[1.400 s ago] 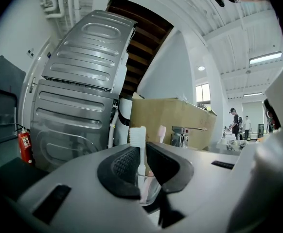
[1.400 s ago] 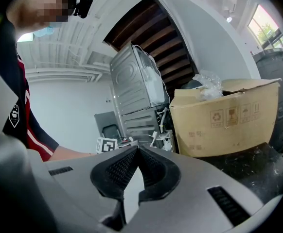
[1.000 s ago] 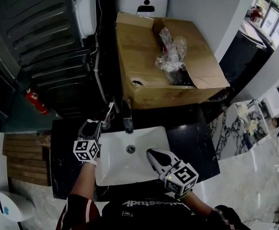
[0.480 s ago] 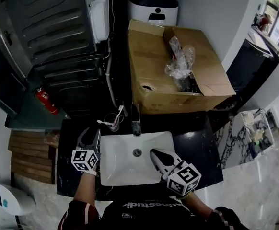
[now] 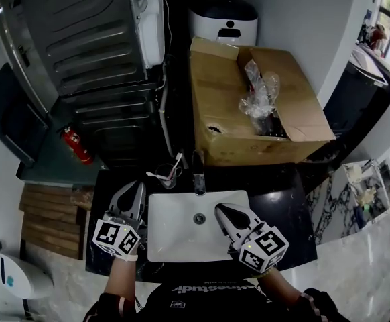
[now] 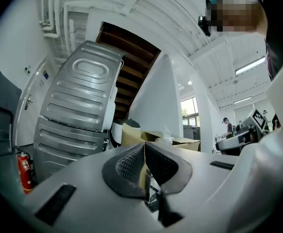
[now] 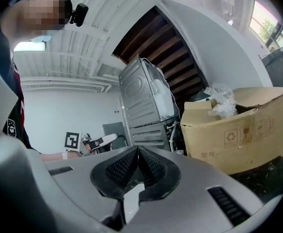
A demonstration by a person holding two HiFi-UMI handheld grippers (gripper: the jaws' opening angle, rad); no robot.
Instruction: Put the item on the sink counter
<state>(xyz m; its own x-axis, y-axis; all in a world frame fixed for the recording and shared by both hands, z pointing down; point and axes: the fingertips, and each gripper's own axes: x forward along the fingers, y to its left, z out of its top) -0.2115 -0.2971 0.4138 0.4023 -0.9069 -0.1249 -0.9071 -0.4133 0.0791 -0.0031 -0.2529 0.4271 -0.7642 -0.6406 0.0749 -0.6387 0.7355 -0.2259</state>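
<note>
A clear glass cup (image 5: 167, 176) with a toothbrush in it stands on the black sink counter (image 5: 279, 210), just left of the faucet (image 5: 198, 178). My left gripper (image 5: 137, 188) hovers over the counter's left part, a little short of the cup. Its jaws have just come together with nothing between them. In the left gripper view the pads (image 6: 132, 163) meet at the left gripper (image 6: 144, 147). My right gripper (image 5: 220, 211) is shut and empty over the right side of the white basin (image 5: 175, 243). The right gripper (image 7: 138, 152) shows its pads touching.
An open cardboard box (image 5: 248, 123) with crumpled plastic wrap (image 5: 261, 94) stands behind the counter. A grey ribbed appliance (image 5: 88, 45) rises at the back left, with a red fire extinguisher (image 5: 78, 146) below it. Wooden steps (image 5: 51, 220) lie left of the counter.
The left gripper has drawn back from the cup and its jaws have gone from open to shut. The right gripper has stayed over the basin. The head view has shifted.
</note>
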